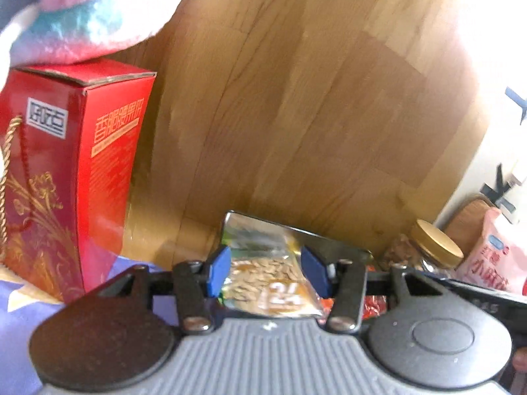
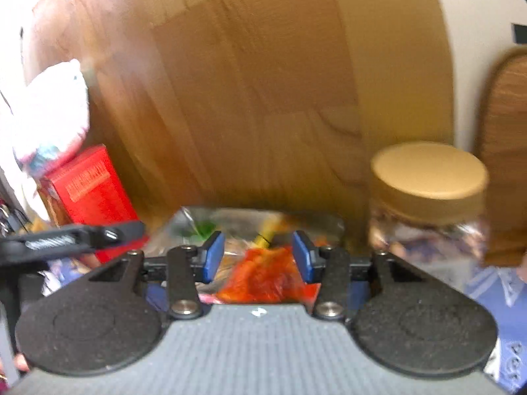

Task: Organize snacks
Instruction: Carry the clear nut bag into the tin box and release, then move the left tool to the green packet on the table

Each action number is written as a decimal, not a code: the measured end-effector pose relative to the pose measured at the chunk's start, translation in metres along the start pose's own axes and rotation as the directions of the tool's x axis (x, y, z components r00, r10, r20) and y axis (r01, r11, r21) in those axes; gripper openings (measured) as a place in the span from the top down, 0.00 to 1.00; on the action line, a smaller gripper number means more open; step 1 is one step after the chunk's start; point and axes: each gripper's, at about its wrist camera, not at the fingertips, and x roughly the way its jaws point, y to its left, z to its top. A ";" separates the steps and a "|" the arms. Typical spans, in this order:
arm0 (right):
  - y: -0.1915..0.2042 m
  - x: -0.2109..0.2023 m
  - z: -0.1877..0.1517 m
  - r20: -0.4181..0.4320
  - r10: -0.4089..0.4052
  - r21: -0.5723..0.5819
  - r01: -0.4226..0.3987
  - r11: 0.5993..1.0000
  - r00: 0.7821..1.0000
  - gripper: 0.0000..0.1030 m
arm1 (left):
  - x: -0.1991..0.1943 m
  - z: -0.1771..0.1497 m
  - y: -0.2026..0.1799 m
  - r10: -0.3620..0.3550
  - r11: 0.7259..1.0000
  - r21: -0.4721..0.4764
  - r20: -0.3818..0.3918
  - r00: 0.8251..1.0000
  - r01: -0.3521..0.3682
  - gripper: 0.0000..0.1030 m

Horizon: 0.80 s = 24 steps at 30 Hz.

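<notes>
In the left wrist view my left gripper [image 1: 265, 271] is open, its blue pads on either side of a clear and silver seed packet [image 1: 273, 276] that lies in front of the wooden panel; I cannot tell if the pads touch it. In the blurred right wrist view my right gripper [image 2: 258, 258] is open over an orange-red snack packet [image 2: 263, 278], with the silver packet [image 2: 230, 223] behind it. The left gripper's black finger [image 2: 75, 235] shows at the left.
A tall red gift box [image 1: 72, 171] with a gold cord stands at the left, a pastel plush [image 1: 82, 16] on top. A gold-lidded glass jar [image 2: 428, 197] stands at the right, next to a pink snack bag [image 1: 497, 263]. A wooden panel [image 1: 313, 98] rises behind.
</notes>
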 end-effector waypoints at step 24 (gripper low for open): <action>-0.014 -0.083 -0.149 -0.243 0.383 0.330 -0.295 0.896 0.891 0.64 | -0.125 -0.150 0.049 -0.246 0.955 -0.243 -0.332 0.910 0.170 0.46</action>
